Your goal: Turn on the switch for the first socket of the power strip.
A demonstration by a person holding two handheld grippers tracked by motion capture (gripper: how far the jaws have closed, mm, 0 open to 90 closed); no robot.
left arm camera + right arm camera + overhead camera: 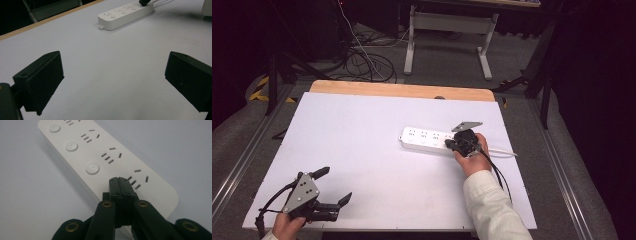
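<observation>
A white power strip [424,138] [125,13] [100,152] with several sockets and round buttons lies right of centre on the white table top [362,150]. My right gripper [451,145] [119,180] is shut with nothing between its jaws. Its joined tips rest on the strip's top near the cord end, in line with the row of buttons [92,168] and beside the last socket. My left gripper [337,184] [112,80] stands open and empty over bare table at the front left, far from the strip.
The strip's white cord [502,151] runs off to the right. A wooden edge [402,90] borders the table's far side. Beyond it, loose cables [362,60] lie on the floor by a white desk frame [447,30].
</observation>
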